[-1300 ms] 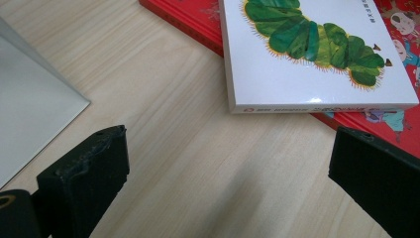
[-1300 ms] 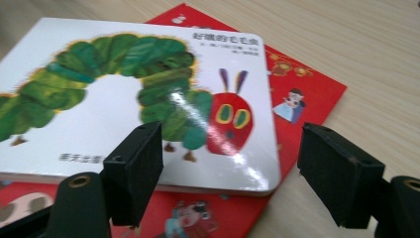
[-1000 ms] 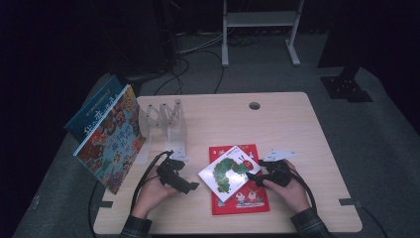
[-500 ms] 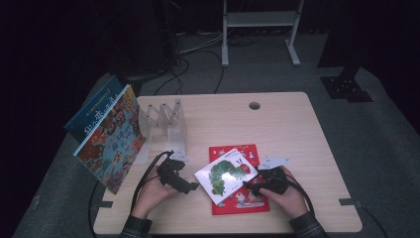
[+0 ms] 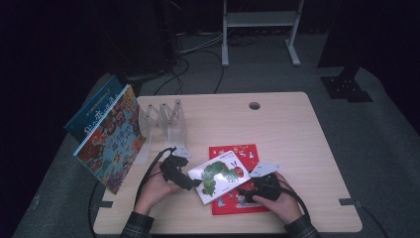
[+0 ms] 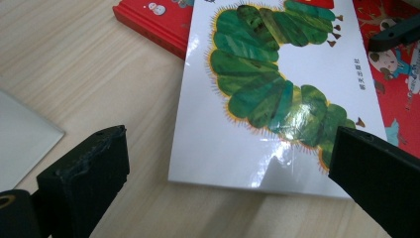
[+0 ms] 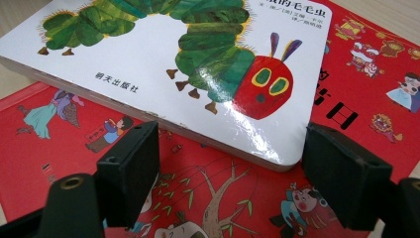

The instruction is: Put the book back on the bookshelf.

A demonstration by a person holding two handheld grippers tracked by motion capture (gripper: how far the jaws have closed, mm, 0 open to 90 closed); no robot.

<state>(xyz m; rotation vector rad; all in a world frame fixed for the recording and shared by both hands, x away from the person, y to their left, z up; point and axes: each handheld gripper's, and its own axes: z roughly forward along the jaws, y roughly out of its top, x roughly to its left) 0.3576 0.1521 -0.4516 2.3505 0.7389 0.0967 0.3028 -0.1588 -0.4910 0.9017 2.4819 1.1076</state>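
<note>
— What is hidden on the table?
— Much of the red book is covered by the caterpillar book.
— And at the far left?
— The standing books' cover lettering is too small to be read.

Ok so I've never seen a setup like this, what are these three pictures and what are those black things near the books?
A person sits at a wooden table holding a hand-held gripper in each hand: the left gripper and the right gripper. The high view looks down from above. The other two come from cameras riding on each gripper, so its own black fingers rise from the bottom. On the table a white caterpillar book lies partly on a red book. A clear rack stands at the left, with two more books leaning beside it. Both grippers are open at the white book's edges, gripping nothing.
</note>
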